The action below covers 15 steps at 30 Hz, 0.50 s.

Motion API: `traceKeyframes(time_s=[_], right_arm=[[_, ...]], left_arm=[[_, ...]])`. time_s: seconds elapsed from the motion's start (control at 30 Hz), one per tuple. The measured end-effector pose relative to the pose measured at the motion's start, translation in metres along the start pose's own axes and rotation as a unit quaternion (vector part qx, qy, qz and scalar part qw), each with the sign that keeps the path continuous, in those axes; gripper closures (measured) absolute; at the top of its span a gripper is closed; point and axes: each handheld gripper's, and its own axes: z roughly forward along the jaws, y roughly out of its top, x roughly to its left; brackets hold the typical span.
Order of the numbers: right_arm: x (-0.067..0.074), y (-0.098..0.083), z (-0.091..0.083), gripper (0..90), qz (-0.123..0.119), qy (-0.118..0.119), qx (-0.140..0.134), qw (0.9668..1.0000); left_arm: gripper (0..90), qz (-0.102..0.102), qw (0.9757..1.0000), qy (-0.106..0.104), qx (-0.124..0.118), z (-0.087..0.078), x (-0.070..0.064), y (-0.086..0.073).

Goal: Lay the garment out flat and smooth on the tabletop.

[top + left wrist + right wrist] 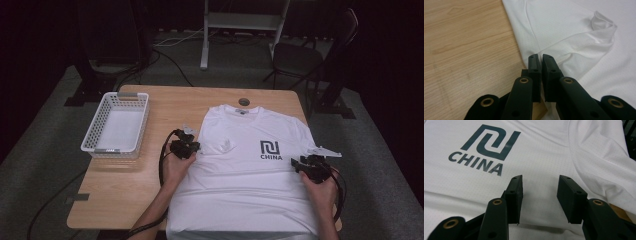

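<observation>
The left hand-held gripper [192, 148] is held low in the person's left hand [176, 167], its black jaws pressed almost together on the edge of the white T-shirt [250, 170]. The right hand-held gripper [298, 164] is gripped in the right hand [321, 189] at the shirt's opposite edge, its jaws parted wide above the cloth. Both forearms are extended forward.

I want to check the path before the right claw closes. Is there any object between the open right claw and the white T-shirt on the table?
Nothing visible. The right claw stands open just over the white T-shirt with the dark CHINA logo, with only bare fabric under its jaws.
</observation>
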Motion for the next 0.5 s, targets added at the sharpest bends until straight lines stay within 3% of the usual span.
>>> traceKeyframes(time_s=[0.2, 0.5], right_arm=[[-0.001, -0.001, -0.001, 55.1, -0.001, 0.000, -0.003, 1.0000], [-0.001, -0.002, -0.001, 55.0, 0.001, -0.001, -0.004, 1.0000]], left_arm=[[87.5, -0.003, 1.0000, 0.002, -0.008, -0.012, 0.005, -0.010], [87.6, -0.023, 0.9995, 0.012, -0.016, -0.026, 0.018, -0.027]])
